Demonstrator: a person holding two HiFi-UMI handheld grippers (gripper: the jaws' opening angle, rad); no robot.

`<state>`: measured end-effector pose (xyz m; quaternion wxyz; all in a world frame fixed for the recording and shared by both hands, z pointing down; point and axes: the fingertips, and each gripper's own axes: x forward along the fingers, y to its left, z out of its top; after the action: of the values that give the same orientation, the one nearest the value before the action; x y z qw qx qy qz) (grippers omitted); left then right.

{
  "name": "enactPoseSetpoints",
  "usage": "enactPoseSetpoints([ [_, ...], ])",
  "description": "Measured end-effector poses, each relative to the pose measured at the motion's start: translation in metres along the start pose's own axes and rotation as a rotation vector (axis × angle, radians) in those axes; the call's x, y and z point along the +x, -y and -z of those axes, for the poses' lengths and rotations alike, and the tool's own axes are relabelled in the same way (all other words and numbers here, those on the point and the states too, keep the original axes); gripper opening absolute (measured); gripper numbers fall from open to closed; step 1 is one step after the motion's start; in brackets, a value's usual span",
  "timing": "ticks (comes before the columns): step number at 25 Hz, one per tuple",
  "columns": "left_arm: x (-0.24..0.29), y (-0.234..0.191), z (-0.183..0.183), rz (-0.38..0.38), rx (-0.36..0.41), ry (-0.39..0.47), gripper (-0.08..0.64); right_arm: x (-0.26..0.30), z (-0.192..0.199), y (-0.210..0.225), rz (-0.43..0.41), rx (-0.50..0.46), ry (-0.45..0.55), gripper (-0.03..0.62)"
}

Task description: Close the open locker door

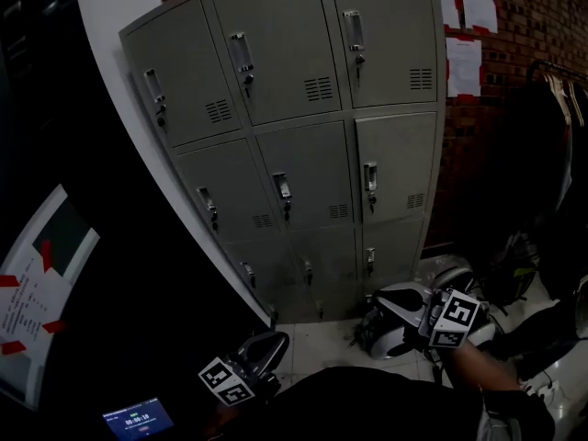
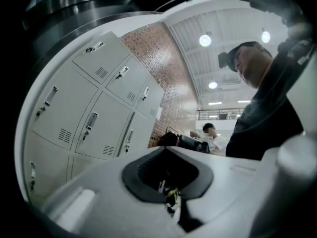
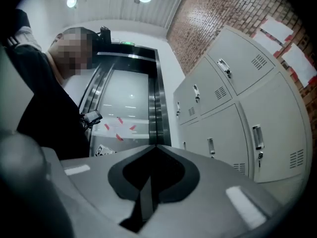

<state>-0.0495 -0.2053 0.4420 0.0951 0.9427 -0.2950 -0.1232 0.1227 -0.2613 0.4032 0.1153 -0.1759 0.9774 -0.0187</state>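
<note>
A grey bank of lockers point(image 1: 303, 168) stands against the brick wall, three columns wide. Every door I can see lies flush, each with a handle and a vent. Both grippers hang low in front of its bottom row, apart from it. My left gripper point(image 1: 268, 345) is at the lower left and my right gripper point(image 1: 372, 324) is at the lower right. In the left gripper view the jaws meet at the tip point(image 2: 166, 150) with the lockers point(image 2: 84, 128) beyond. In the right gripper view the jaws point(image 3: 156, 147) also meet, empty, with the lockers point(image 3: 247, 133) to the right.
A white pillar point(image 1: 110, 26) runs along the lockers' left side. A brick wall with taped papers point(image 1: 464, 67) and a rack of dark clothes point(image 1: 551, 154) stand at the right. A phone with a timer point(image 1: 138, 421) sits at the bottom left. A person point(image 2: 213, 133) sits far off.
</note>
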Motion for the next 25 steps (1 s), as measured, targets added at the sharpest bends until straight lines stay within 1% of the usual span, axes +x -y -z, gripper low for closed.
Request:
enactPoseSetpoints([
  [3, -0.052, 0.029, 0.010, 0.033, -0.014, -0.007, 0.003, -0.006, 0.007, -0.064, 0.042, -0.022, -0.005, 0.006],
  [7, -0.132, 0.063, 0.033, 0.051, -0.042, -0.061, 0.003, -0.009, 0.015, -0.146, 0.123, -0.053, 0.008, 0.006],
  [10, -0.177, 0.096, 0.035, 0.076, -0.077, -0.067, 0.003, -0.007, 0.000, -0.200, 0.166, -0.027, 0.014, 0.006],
  [12, -0.203, 0.120, 0.030, 0.098, -0.082, -0.052, 0.003, -0.009, -0.011, -0.236, 0.176, -0.063, -0.006, 0.006],
  [14, -0.224, 0.137, 0.024, 0.115, -0.076, -0.032, 0.003, -0.012, -0.024, -0.268, 0.188, -0.109, -0.005, 0.006],
  [17, -0.243, 0.163, 0.020, 0.133, -0.069, -0.005, 0.003, -0.022, -0.039, -0.310, 0.195, -0.139, 0.004, 0.006],
  [20, -0.251, 0.204, 0.026, 0.157, -0.066, 0.008, 0.003, -0.044, -0.047, -0.348, 0.187, -0.167, 0.000, 0.006],
  [21, -0.250, 0.218, 0.027, 0.156, -0.070, 0.023, 0.003, -0.054, -0.048, -0.359, 0.184, -0.174, -0.006, 0.006],
  [23, -0.245, 0.242, 0.029, 0.147, -0.104, 0.073, 0.003, -0.078, -0.046, -0.383, 0.170, -0.182, -0.021, 0.006],
  [24, -0.239, 0.257, 0.034, 0.156, -0.115, 0.077, 0.003, -0.091, -0.042, -0.395, 0.159, -0.177, -0.029, 0.006],
  [25, -0.231, 0.275, 0.042, 0.171, -0.111, 0.060, 0.003, -0.106, -0.038, -0.409, 0.146, -0.163, -0.036, 0.006],
])
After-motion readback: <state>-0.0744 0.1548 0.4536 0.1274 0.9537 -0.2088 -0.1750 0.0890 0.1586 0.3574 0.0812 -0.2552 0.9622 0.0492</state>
